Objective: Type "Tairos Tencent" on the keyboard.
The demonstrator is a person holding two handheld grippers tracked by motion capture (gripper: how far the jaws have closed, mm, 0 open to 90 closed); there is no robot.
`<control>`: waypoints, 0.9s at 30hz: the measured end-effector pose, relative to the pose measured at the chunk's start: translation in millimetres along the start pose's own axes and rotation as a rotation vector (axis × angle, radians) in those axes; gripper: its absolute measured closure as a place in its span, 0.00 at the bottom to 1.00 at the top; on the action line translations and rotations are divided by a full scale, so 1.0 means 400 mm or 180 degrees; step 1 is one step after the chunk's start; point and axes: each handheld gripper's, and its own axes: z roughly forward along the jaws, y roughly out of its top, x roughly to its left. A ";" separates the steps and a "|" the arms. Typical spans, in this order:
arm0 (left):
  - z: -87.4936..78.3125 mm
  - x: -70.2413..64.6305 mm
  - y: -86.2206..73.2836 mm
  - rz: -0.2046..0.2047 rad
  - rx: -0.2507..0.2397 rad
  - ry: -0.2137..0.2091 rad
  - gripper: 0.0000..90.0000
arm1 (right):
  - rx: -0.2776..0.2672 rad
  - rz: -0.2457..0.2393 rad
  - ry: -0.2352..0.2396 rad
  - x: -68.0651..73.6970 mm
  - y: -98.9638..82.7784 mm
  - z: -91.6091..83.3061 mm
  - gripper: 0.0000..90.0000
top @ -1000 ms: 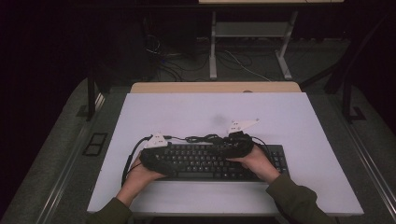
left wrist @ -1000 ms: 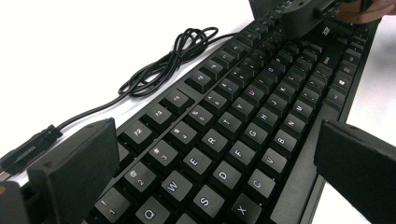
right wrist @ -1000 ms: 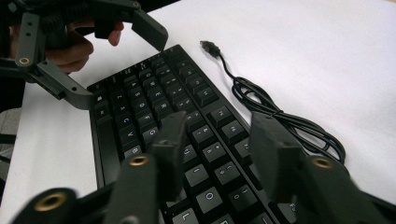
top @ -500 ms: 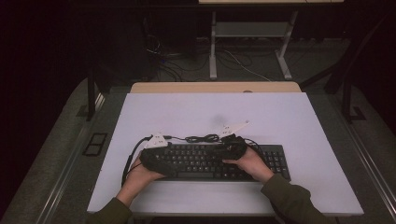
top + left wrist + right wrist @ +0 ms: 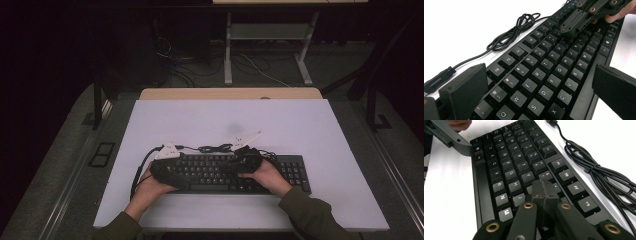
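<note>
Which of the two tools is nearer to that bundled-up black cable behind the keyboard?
Right. The right tool, shut, presses keys mid-keyboard, just in front of the coiled cable. The left tool is open, straddling the keyboard's left end, farther from the coil.
</note>
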 end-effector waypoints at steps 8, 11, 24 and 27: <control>0.001 0.000 -0.001 0.0004 -0.0004 -0.0007 0.00 | 0.0078 0.0004 -0.0027 0.001 -0.001 0.006 0.99; 0.001 0.000 -0.001 0.0002 -0.0006 -0.0006 0.00 | 0.0081 0.0000 -0.0023 0.002 -0.001 0.006 0.99; 0.001 0.000 -0.001 0.0010 0.0002 -0.0003 0.00 | 0.0127 -0.0016 -0.0052 0.004 -0.002 0.011 0.99; 0.001 -0.001 0.000 0.0011 0.0001 -0.0002 0.00 | 0.0122 -0.0010 -0.0046 0.004 -0.003 0.012 0.99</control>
